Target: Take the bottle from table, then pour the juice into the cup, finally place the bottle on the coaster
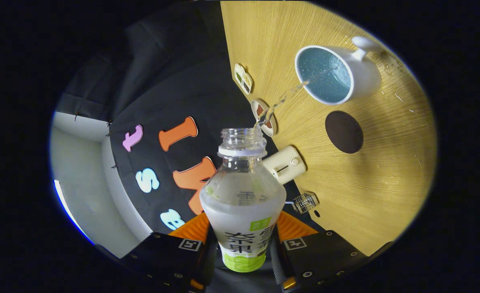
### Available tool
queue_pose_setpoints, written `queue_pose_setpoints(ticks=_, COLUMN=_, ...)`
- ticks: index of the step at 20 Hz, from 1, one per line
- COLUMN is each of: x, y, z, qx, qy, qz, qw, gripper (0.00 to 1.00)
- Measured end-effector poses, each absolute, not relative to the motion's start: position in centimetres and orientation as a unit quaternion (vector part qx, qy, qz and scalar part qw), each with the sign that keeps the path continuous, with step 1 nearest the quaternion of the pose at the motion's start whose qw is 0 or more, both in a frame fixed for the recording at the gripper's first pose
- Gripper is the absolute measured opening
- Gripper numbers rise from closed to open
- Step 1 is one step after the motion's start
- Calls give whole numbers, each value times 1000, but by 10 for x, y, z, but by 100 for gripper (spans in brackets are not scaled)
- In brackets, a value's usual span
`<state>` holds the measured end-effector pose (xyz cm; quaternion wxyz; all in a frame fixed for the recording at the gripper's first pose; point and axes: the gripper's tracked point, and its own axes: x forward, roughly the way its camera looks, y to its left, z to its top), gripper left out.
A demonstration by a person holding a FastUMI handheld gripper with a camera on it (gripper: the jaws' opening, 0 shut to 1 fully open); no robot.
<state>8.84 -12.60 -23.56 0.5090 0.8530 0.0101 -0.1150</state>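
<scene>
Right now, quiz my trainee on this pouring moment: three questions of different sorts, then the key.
1. True or false: the gripper is shut on the bottle.
2. Where does the stream land? A) coaster B) cup C) bare table
3. Fill in: the dark round ______ lies beside the cup.

Key: 1 true; 2 B; 3 coaster.

Claw (243, 240) clamps tilted bottle (243, 203); stream arcs into cup (332, 73); coaster (344, 132) beside cup.
</scene>
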Motion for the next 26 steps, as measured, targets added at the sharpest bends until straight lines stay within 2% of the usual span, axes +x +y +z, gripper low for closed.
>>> queue_pose_setpoints(ticks=26, x=88, y=-147, z=-232, qx=887, qy=-4, qz=-127, qw=443, gripper=58)
